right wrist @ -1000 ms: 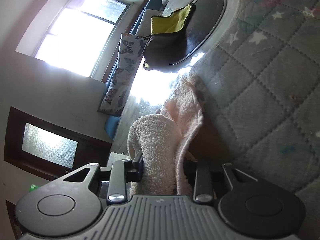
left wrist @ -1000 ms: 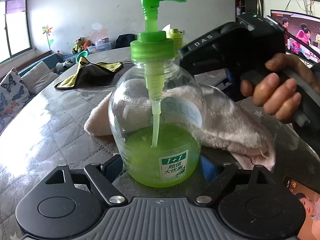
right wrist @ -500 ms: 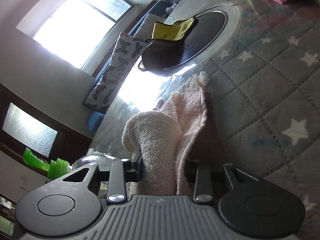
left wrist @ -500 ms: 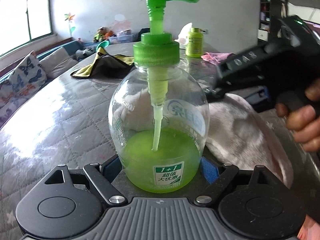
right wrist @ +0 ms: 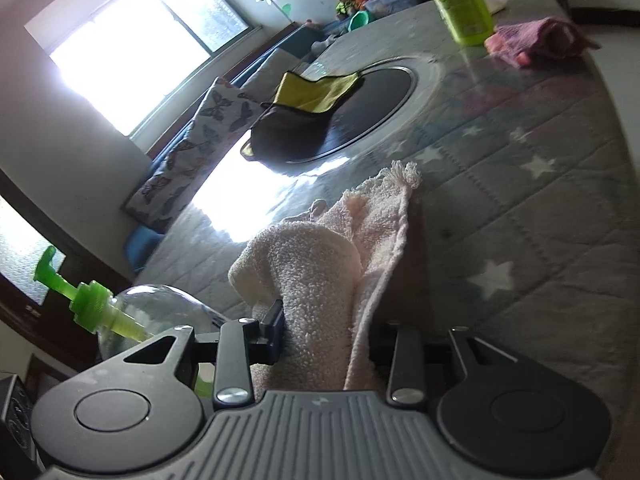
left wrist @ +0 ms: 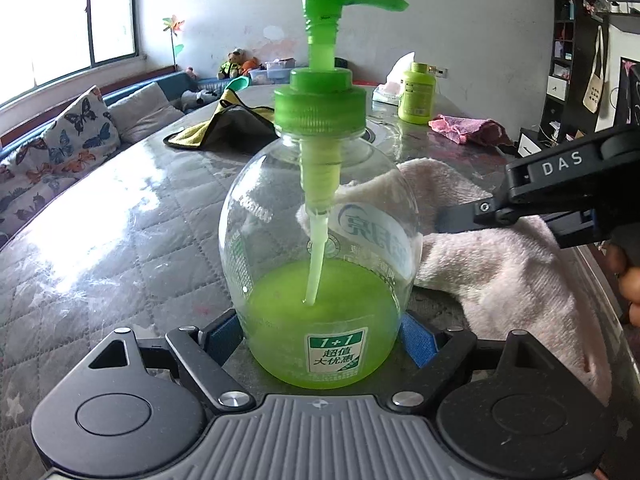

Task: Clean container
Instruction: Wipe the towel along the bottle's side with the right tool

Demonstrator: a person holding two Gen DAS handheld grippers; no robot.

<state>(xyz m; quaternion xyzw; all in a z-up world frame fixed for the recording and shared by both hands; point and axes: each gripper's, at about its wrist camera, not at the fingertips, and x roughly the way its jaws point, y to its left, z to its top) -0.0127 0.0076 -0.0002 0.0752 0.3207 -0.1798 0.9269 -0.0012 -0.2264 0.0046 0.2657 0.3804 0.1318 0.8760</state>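
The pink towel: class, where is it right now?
Pink towel is pinched in the right gripper, pressed beside the soap bottle that the left gripper holds.

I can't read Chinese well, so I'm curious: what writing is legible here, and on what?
"1+1" and "超值大优惠": green sticker low on the soap bottle.
"DAS": right gripper body.
Bottle's large white logo: seen reversed through the glass, unreadable.
Small green bottle label: too small.

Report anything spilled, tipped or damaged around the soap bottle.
Nothing stands out. The soap bottle stands upright in the left gripper, pump on, no spill visible. The right gripper holds the pink towel beside it.
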